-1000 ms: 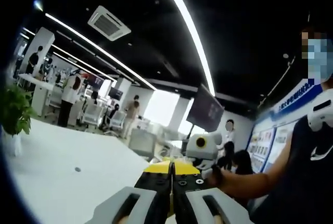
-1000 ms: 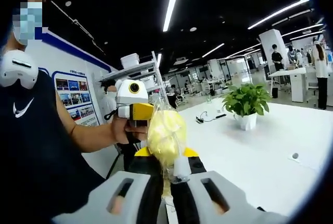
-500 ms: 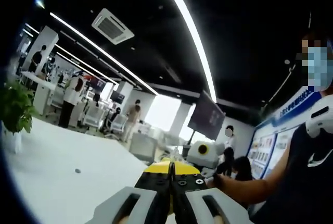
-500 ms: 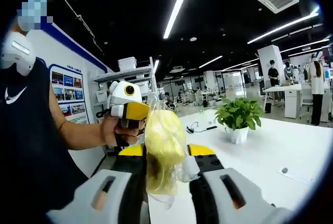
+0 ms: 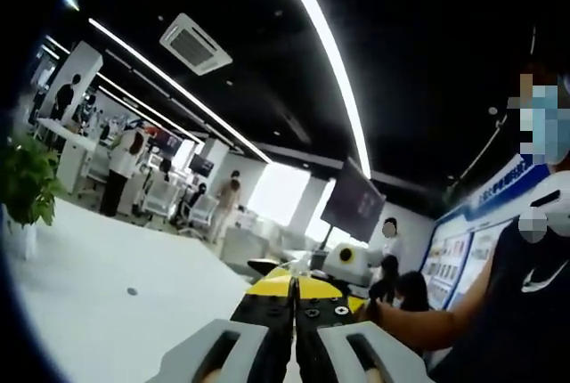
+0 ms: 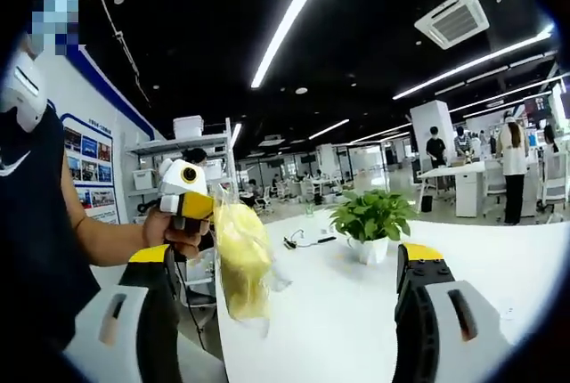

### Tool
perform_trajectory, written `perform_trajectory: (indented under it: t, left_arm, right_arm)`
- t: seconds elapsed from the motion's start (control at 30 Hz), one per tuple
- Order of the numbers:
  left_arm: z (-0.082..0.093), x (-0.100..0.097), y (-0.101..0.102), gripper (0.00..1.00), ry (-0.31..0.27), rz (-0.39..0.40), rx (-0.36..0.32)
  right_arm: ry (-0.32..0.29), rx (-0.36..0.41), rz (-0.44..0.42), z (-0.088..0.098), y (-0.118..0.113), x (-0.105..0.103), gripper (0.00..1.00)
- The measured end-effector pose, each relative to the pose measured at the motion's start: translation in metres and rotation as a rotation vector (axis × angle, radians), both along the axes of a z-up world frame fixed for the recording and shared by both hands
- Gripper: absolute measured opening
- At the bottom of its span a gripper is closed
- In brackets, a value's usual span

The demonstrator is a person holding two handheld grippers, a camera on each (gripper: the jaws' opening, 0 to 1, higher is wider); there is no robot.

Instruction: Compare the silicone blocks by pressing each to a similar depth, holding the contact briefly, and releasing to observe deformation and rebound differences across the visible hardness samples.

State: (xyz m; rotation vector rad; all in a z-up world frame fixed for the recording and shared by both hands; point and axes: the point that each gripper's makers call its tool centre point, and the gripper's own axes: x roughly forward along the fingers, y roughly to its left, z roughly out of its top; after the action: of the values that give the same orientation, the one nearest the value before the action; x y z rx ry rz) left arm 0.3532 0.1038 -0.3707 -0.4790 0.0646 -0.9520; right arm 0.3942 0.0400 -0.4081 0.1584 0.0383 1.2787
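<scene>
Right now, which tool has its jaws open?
The right tool: its jaws stand wide apart, with a yellow bagged item hanging by one jaw. The left tool has its jaws shut together.

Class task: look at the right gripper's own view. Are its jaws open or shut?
Open: the right gripper has jaws far apart, with the yellow bagged item beside one.

The broad white tabletop (image 6: 356, 312) is lying open across most of its span. A green potted plant in a white pot (image 6: 368, 223) is standing in the way mid-surface, with a dark cable (image 6: 303, 240) trailing beside it. A clear plastic bag of yellow material (image 6: 240, 263) is hanging between the spread right tongs (image 6: 285, 312), blocking the left half of that gap.
</scene>
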Motion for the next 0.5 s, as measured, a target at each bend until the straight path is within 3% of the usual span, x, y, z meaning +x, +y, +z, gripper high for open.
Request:
perform_trajectory:
  t: [0.3,0.5]
  left_arm:
    - [-0.001,0.004,-0.004,0.00,0.031,-0.019,-0.020]
    - [-0.017,0.011,-0.003,0.00,0.084,-0.015,-0.048]
  right_arm:
    - [-0.047,-0.036,-0.075,-0.005,-0.028,0.009,0.97]
    - [-0.019,-0.063,-0.162,-0.030,-0.062,0.012,0.97]
